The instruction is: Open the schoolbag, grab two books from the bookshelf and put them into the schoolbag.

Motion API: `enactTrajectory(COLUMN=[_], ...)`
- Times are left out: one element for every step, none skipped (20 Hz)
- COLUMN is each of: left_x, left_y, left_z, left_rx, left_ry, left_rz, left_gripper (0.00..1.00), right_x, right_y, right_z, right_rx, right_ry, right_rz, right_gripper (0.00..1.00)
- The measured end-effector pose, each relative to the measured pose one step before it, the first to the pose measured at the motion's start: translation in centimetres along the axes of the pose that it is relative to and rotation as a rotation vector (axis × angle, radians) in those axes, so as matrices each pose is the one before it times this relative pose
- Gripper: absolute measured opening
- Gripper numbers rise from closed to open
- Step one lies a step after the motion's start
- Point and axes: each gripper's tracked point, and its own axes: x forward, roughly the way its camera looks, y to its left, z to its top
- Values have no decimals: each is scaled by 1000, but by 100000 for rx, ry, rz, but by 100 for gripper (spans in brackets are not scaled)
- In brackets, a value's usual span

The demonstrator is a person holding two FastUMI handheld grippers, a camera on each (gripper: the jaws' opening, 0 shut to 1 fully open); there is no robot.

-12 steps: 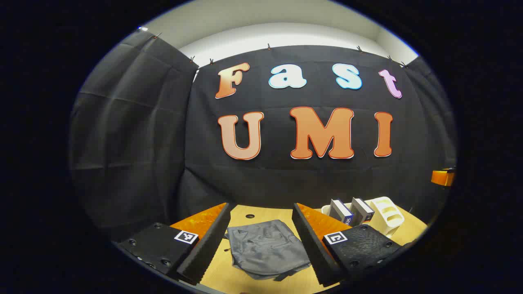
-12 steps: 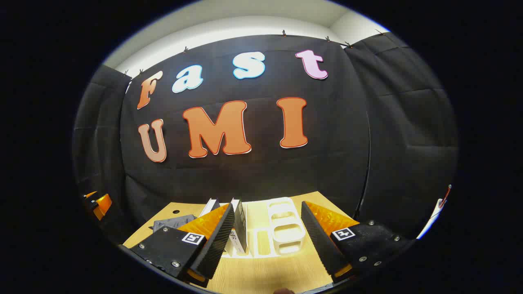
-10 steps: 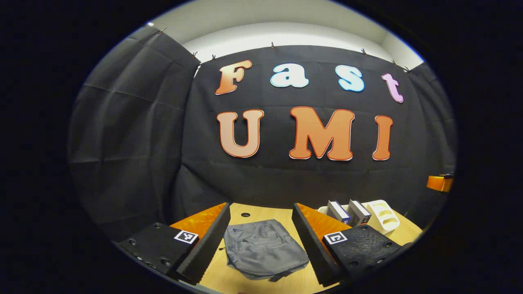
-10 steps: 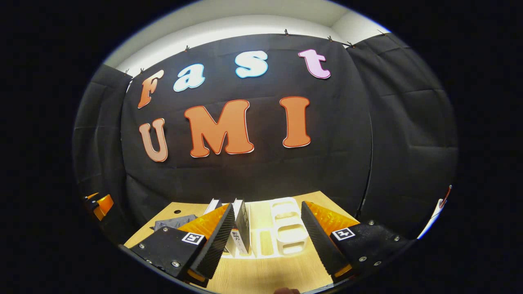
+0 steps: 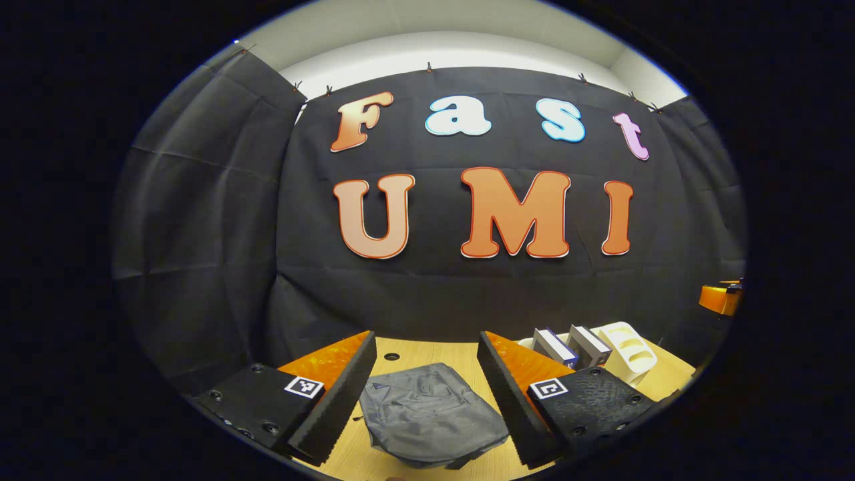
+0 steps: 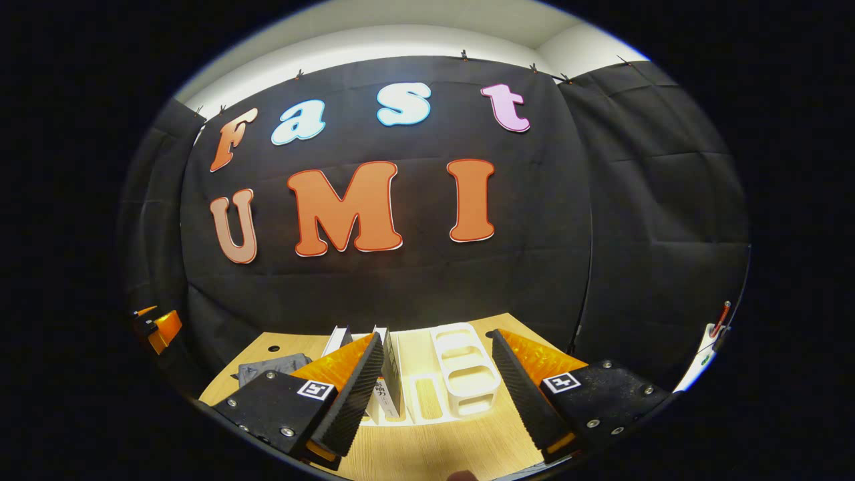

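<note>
Left tongs [image 5: 427, 401] and right tongs [image 6: 437, 394] both stand wide and empty above the tabletop [image 6: 434, 454], the grey schoolbag [image 5: 427, 417] lying flat and closed at bottom centre of the left gripper view, two books [image 5: 571, 346] upright in the white bookshelf [image 6: 464, 371] at lower right.

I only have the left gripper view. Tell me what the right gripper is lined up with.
Observer: The right gripper is open and faces the white bookshelf on the table.
Operator: Give me the books' position against it.
Observer: Two books stand upright at the shelf's left end, just behind the gripper's left finger.
Operator: Report any contact.
Observer: None; both fingers hang apart from books and shelf, holding nothing.
</note>
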Motion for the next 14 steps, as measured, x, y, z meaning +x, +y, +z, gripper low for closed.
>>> enactTrajectory(left_x=[32, -84, 38, -59, -49, 30, 9, -8, 6, -56, -71, -35, -64, -96], left_y=[-307, -88, 148, 86, 286, 200, 293, 302, 318, 331, 295, 64, 101, 298], left_z=[-13, -237, -226, 82, 103, -135, -88, -309, -97, -197, -85, -7, -108, -238], left_rx=[-2053, -1636, -775, 509, 903, 635, -129, -504, -281, 201, 434, 205, 458, 674], left_ry=[109, 1161, -76, -182, -181, 197, 203, 371, 343, 388, 122, -70, 296, 29], left_rz=[-793, 356, 293, 280, 731, 634, 718, 1057, 1234, 984, 743, 272, 178, 690], left_gripper=[96, 96, 96, 96, 96, 96, 96, 96, 96, 96, 96, 96, 96, 96], right_x=[-104, -258, -206, 106, 73, 65, 178, 241, 80, 83, 96, 161, 82, 50], right_y=[-206, 98, -135, -599, -463, -131, 143, 158, 170, -17, 44, 121, 271, 361], right_z=[-114, -60, 269, 244, 59, -208, -237, -360, -270, -14, 78, 45, -10, -32], right_rx=[-236, 44, -248, -399, -121, 337, 840, 720, -143, -906, -1127, -812, -163, 54], right_ry=[736, 483, -767, -995, -357, 346, 940, 1440, 1045, 121, -367, -227, -259, 121], right_rz=[-484, 743, -10, -1061, -1094, -463, 512, 933, 925, 144, -192, 300, 756, 726], right_gripper=[98, 100, 97, 97, 98, 97, 98, 97, 97, 97, 98, 97, 98, 97])
